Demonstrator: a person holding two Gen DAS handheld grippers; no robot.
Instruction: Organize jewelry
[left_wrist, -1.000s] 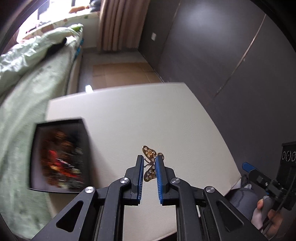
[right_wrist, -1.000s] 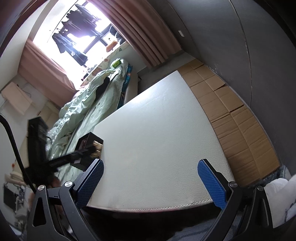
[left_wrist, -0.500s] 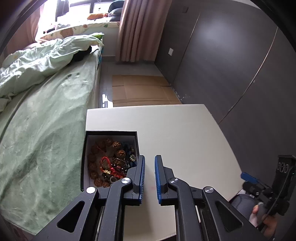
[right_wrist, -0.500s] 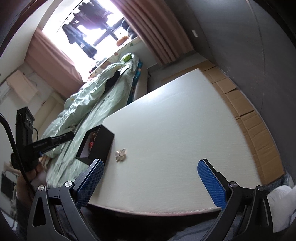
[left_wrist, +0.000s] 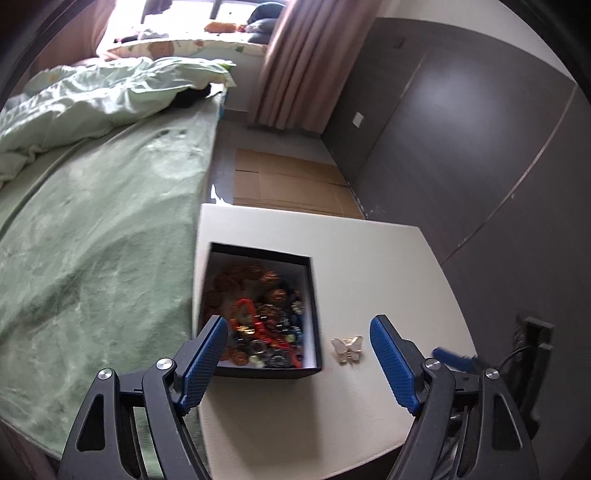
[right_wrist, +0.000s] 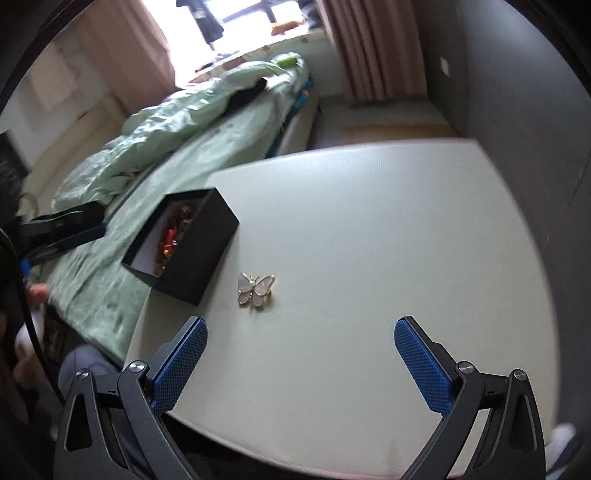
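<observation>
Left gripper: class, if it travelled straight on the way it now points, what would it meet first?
Probably the black jewelry box: its near wall sits between the open jaws of the left gripper. The butterfly brooch lies just right of that line. Depth is uncertain in the fisheye view.

Left gripper (left_wrist: 297, 334): jaws spread wide, blue-padded fingers (left_wrist: 204, 357) angled outward, nothing between them. Right gripper (right_wrist: 300, 334): jaws likewise spread wide, blue pads (right_wrist: 423, 363) facing inward, holding nothing. Both are held forward and tilted downward; the left gripper also appears at the right-wrist view's left edge.
</observation>
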